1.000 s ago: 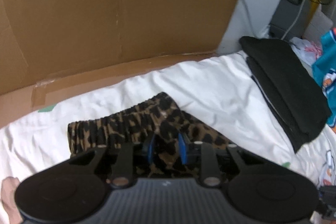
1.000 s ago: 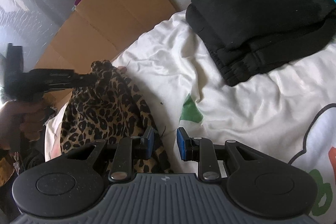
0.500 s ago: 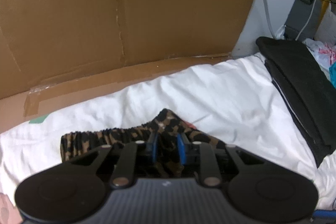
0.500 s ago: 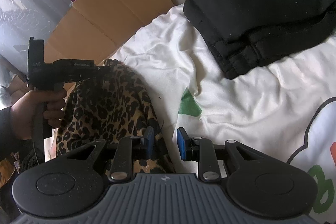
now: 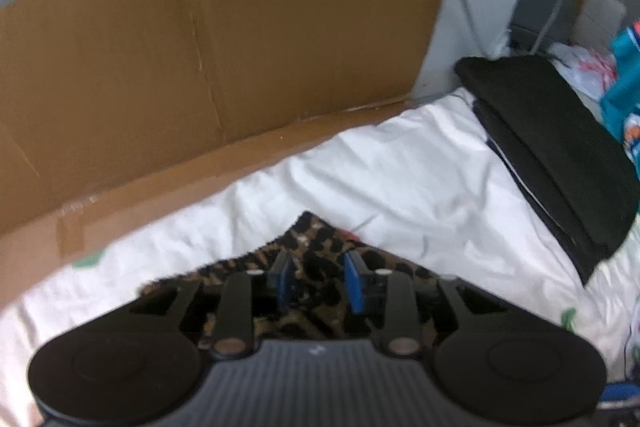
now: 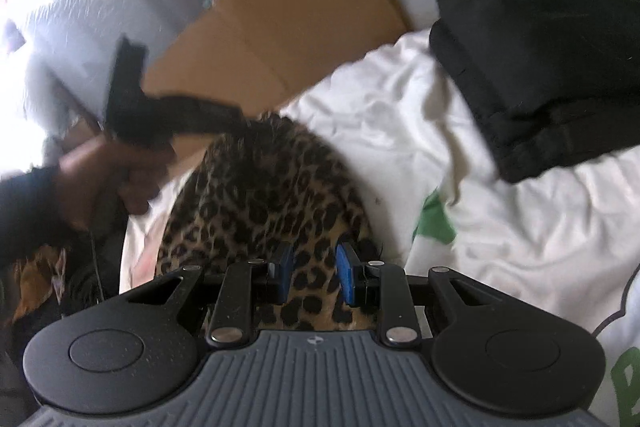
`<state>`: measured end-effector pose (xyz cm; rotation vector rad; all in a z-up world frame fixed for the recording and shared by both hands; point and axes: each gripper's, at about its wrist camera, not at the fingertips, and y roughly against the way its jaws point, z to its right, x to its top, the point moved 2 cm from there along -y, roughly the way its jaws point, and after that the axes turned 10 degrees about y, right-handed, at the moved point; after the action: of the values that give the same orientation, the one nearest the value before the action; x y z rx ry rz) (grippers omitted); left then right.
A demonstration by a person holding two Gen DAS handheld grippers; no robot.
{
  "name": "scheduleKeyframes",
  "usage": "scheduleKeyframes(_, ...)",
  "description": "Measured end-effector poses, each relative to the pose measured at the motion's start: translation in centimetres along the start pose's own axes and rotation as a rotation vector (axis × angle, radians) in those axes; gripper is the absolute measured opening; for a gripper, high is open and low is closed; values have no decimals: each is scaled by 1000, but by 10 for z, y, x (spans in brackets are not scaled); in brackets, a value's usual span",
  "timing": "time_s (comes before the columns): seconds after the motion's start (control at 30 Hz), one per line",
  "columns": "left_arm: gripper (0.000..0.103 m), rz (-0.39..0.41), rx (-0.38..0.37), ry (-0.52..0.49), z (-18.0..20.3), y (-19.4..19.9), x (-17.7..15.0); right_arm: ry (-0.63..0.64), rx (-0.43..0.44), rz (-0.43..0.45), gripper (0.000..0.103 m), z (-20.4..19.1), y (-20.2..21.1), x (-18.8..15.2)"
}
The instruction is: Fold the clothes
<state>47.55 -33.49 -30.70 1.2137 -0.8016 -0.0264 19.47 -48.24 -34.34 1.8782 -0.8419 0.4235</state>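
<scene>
Leopard-print garment [image 6: 272, 203]: brown and black spotted fabric, bunched and partly raised off the white printed bedsheet [image 5: 400, 187], near the flattened brown cardboard sheet [image 5: 240, 59]; folded black clothing stack [image 6: 552, 59] lies well apart on the sheet.
Surface: sheet is rumpled; bare white area shows between garment and black stack.
Step in hand: judged as a fold or reposition of the garment with both tools, one end lifted, the near end low.
Left gripper [image 5: 318, 279]: blue pads spread apart with leopard fabric between and beneath them; the right wrist view shows its tip at the garment's raised far end, blurred. Whether it pinches cloth cannot be told.
Right gripper [image 6: 313, 277]: blue pads parted over the near edge of the garment, fabric showing in the gap; no clamp visible.
Next move calls for: a firm pinch at both ends, edges brought into line, cloth laid flat without dragging the sheet.
Risk: loose cloth may slip from parted pads.
</scene>
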Motion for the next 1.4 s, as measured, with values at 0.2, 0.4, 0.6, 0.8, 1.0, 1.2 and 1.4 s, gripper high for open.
scheduleKeyframes(0.2, 33, -14, 52, -81, -16, 28, -3, -19, -16, -37, 26, 4, -4, -4)
scheduleKeyframes(0.4, 33, -16, 88, -72, -41, 38, -29, -35, -34, -72, 26, 9, -9, -7)
scheduleKeyframes(0.6, 35, -30, 117, -33, -54, 10, -50, -37, -74, -99, 28, 13, -13, -10)
scheduleKeyframes(0.8, 37, -28, 116, -26, -60, 2, -57, -44, -90, -111, 27, 16, -15, -12)
scheduleKeyframes(1.0, 33, -38, 114, -26, -57, 31, -61, -55, -93, -112, 27, 19, -15, -12)
scheduleKeyframes(1.2, 32, -70, 87, -31, -51, 49, -76, -69, -87, -93, 28, 21, -11, -9)
scheduleKeyframes(1.4, 25, -98, 66, -27, -52, 49, -88, -77, -87, -81, 28, 22, -8, -7)
